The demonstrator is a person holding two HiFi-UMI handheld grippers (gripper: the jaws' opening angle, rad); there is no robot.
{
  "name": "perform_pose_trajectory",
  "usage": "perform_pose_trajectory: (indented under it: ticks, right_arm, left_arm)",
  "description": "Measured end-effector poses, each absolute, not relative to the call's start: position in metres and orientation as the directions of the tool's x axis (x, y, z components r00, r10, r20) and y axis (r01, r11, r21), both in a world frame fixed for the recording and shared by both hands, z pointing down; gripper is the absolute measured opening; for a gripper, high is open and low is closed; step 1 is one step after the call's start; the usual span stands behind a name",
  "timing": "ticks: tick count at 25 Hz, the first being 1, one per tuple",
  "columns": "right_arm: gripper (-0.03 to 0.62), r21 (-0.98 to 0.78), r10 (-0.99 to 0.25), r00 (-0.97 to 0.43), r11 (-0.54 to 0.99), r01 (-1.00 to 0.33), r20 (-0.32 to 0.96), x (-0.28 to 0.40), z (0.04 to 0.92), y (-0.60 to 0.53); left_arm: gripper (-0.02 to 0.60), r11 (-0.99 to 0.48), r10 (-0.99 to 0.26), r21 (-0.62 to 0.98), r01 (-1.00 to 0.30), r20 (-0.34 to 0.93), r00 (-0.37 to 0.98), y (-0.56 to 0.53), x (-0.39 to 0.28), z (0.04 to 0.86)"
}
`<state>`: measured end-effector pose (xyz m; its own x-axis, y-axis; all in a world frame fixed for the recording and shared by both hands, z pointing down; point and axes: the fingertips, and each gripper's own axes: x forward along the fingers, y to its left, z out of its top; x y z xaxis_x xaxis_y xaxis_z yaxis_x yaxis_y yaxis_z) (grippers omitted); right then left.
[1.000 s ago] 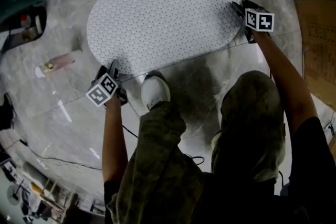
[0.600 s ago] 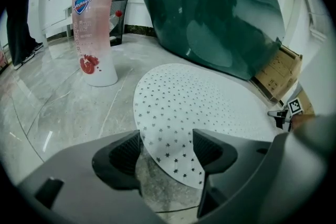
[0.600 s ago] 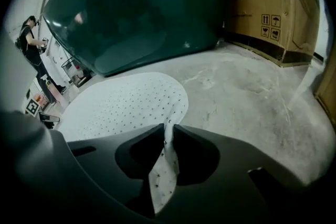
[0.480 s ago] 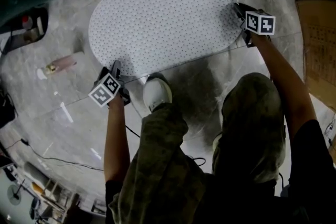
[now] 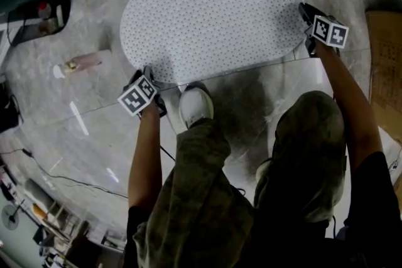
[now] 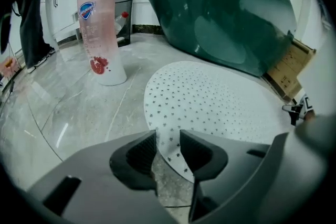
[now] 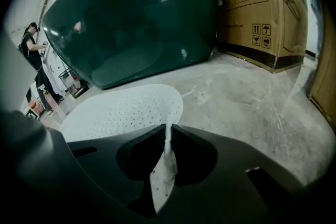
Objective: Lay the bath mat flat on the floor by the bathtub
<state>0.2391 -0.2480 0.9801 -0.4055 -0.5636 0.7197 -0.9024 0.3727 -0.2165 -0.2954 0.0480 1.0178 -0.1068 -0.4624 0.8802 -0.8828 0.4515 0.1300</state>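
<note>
**Both tools at the bath mat's near edge, beside the tub**

The white, dotted oval bath mat [image 5: 213,12] lies spread on the grey marble floor [image 5: 81,135], just beside the dark green bathtub [image 7: 131,18]. Most of it sits flat. At the right-hand end the rim is pulled up off the floor.

The right tool [image 7: 168,131] has that rim. Its jaws have just been closing and now sit pressed together on a thin fold of the mat, which stands on edge between them.

The left tool [image 6: 168,139] is at the mat's near left edge. Its jaws have just been closing as well, but a gap shows between them. The mat's edge runs into that gap, with bare floor visible beside it, and I would not call it clamped.

The person crouches over the near side, one white shoe [image 5: 196,107] planted just short of the mat's edge. A pink soap bottle [image 6: 100,34] stands on the floor off the mat's left end, with a wire bin [image 6: 123,13] behind it. A big cardboard box [image 7: 262,8] stands past the tub on the right.
</note>
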Motion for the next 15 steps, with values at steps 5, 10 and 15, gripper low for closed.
perform_pose_trajectory:
  ticks: [5,10,15]
  right_arm:
    - [0.054,-0.214,-0.553,-0.391,0.358,-0.909,0.736,0.245,0.990,-0.246]
    - [0.054,-0.191,-0.545,-0.369,0.355,-0.915,0.753,0.246,0.993,-0.243]
    - [0.081,-0.161,-0.542,-0.336,0.345,-0.925,0.771,0.252,0.999,-0.239]
  left_arm:
    - [0.018,0.434,-0.483,0.152,-0.888,0.872,-0.087,0.045,-0.289,1.018]
    - [0.020,0.451,-0.492,0.163,-0.877,0.866,-0.092,0.045,-0.290,1.017]
    - [0.020,0.446,-0.510,0.169,-0.879,0.855,-0.094,0.046,-0.293,1.016]
